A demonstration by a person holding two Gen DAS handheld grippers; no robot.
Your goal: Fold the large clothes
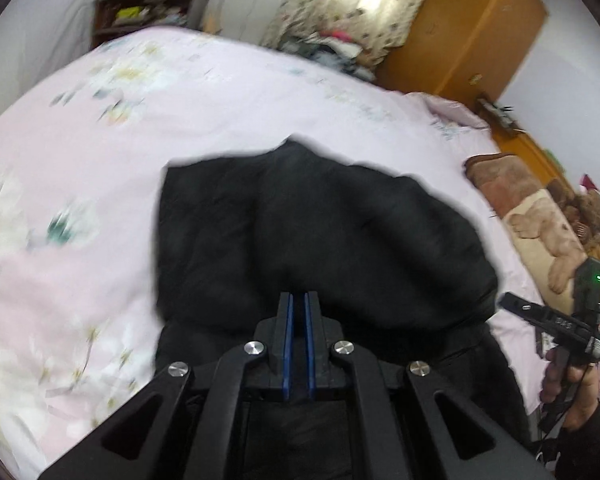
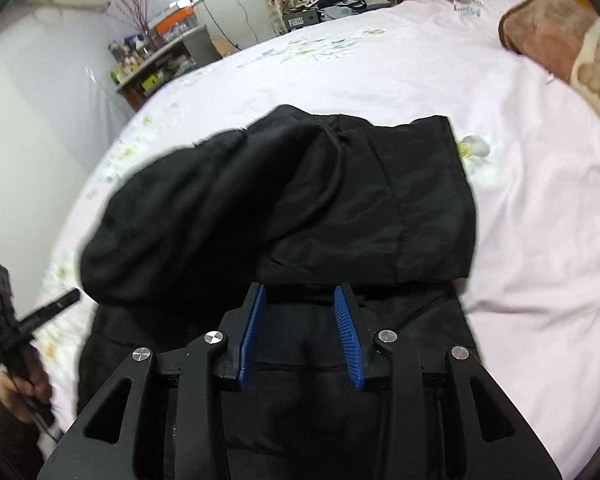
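One black garment [image 1: 320,232] on pink bedsheet [image 1: 100,160], far part doubled back over near part.

Left wrist view: my left gripper [image 1: 299,300] jaws together; fabric beneath, cannot tell if pinched. Cloth soft, limp, light, judged slippery; puffed fold will slump. Right gripper [image 1: 512,304] beside garment's right edge.

Right wrist view: my right gripper [image 2: 300,292] jaws apart, nothing between pads, hovering at fold's near edge [image 2: 340,280]. Best hold: corners, hem. Bare sheet to right and beyond; brown pillow [image 2: 560,40] well apart.
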